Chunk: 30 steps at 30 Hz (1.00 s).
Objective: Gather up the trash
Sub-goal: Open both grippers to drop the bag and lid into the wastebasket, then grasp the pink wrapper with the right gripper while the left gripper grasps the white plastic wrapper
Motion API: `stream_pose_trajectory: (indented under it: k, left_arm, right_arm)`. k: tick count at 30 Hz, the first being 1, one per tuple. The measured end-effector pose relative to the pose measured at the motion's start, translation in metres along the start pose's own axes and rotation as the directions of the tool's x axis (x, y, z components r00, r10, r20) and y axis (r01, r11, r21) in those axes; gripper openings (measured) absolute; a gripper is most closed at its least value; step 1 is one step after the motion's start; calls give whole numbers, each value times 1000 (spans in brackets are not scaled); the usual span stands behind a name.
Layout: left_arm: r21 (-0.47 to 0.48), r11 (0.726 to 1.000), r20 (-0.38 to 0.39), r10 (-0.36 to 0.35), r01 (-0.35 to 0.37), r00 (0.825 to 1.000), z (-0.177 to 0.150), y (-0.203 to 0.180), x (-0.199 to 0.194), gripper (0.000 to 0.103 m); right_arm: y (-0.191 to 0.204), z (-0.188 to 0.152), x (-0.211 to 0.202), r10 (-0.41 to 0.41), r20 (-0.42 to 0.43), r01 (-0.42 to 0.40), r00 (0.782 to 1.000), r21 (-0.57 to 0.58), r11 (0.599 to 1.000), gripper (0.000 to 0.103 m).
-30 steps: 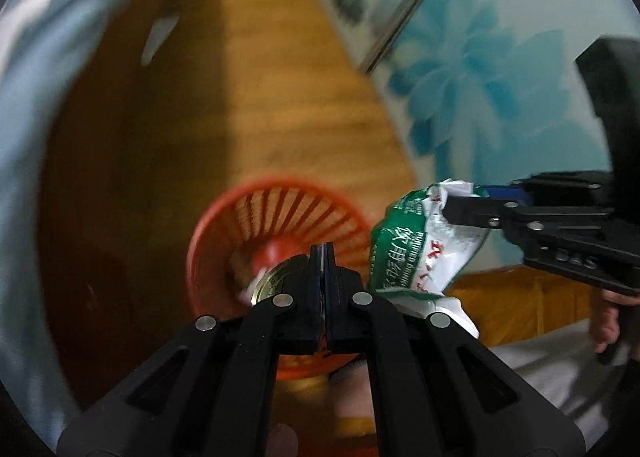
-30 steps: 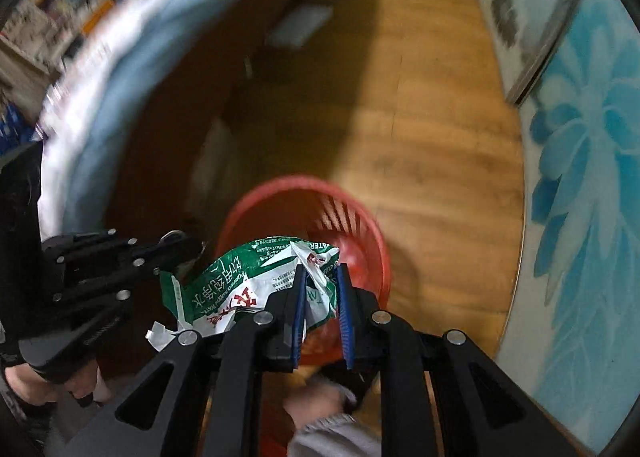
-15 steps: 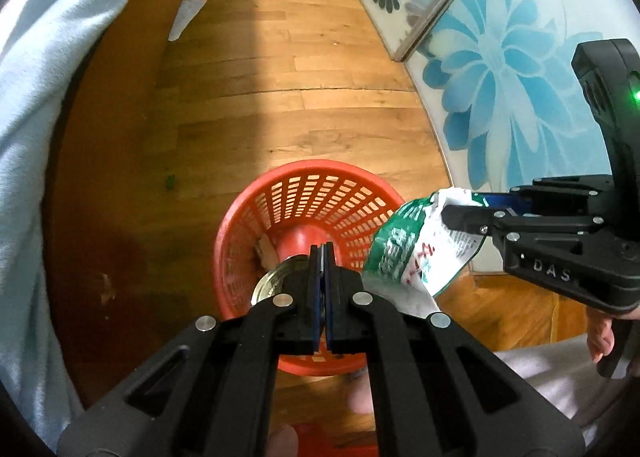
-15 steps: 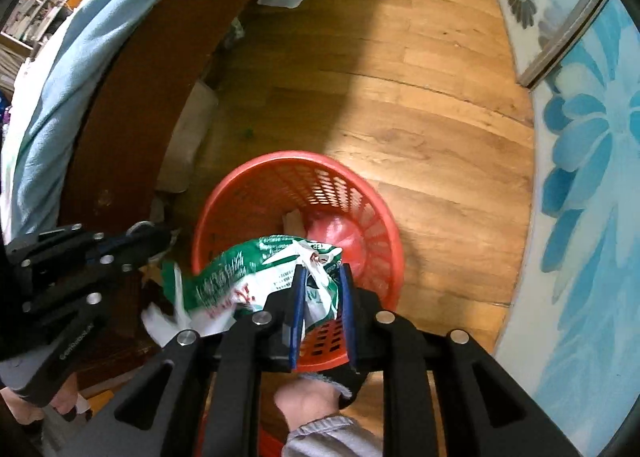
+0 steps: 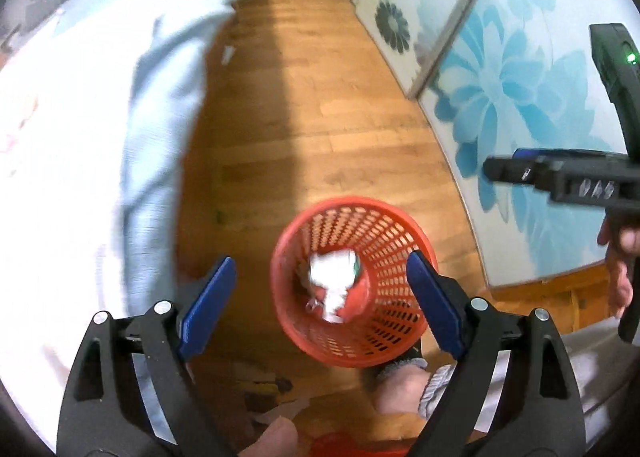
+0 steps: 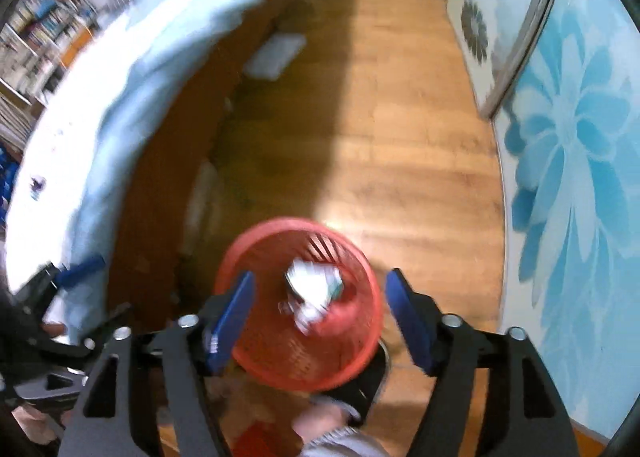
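Trash [image 5: 334, 285] is lying inside basket [image 5: 352, 345]; left gripper [image 5: 320, 305] and right gripper [image 6: 320, 317] are hanging above, jaws just spread wide, nothing between them.

Both the left gripper [image 5: 320, 305] and right gripper [image 6: 320, 317] point steeply down, jaws just opened wide, nothing between them.

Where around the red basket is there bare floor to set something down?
Beyond the red basket, bare wooden floor runs between the blue bedcover and the flowered sliding doors. It is crowded in front of the basket: paper scraps and the person's foot. The basket already holds crumpled wrappers.
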State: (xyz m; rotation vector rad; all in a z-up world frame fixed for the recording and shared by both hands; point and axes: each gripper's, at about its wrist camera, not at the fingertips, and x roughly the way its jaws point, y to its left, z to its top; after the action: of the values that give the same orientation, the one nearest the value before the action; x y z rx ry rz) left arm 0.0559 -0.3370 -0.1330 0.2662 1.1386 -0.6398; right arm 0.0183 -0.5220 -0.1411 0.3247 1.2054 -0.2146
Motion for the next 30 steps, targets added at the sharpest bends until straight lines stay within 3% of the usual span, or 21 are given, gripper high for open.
stream_pose_trajectory:
  k: [4, 7, 10, 14, 18, 22, 24, 27, 30]
  left_arm:
    - [-41, 998, 113, 50, -46, 992, -6, 32, -56, 86]
    - [-107, 991, 202, 96, -76, 975, -16, 68, -98, 86]
    - [-202, 972, 265, 169, -116, 949, -31, 115, -137, 88]
    - [-330, 933, 296, 246, -143, 923, -54, 174, -171, 88]
    - [-471, 873, 295, 289, -124, 911, -80, 244, -196, 88]
    - [-550, 821, 278, 352, -152, 894, -93, 289, -202, 88]
    - [-587, 788, 254, 396, -184, 883, -95, 316, -200, 88]
    - [-618, 764, 238, 407, -186, 882, -92, 344, -193, 88]
    - [-625, 759, 224, 400, -184, 889, -84, 363, -180, 88]
  right_arm:
    - [35, 17, -51, 120, 162, -117, 979, -31, 993, 76]
    - [82, 32, -78, 235, 267, -209, 935, -121, 970, 81]
    - [138, 40, -91, 325, 331, -257, 886, -233, 938, 83]
    - [217, 49, -86, 412, 328, -292, 850, -358, 887, 86]
    - [300, 60, -54, 438, 242, -297, 866, -456, 839, 86]
    - [362, 79, 6, 432, 135, -331, 892, -456, 826, 85]
    - [380, 82, 33, 421, 110, -339, 901, -428, 838, 84]
    - [387, 89, 68, 403, 84, -344, 911, -385, 857, 82]
    - [399, 98, 99, 408, 37, -370, 912, -351, 860, 73]
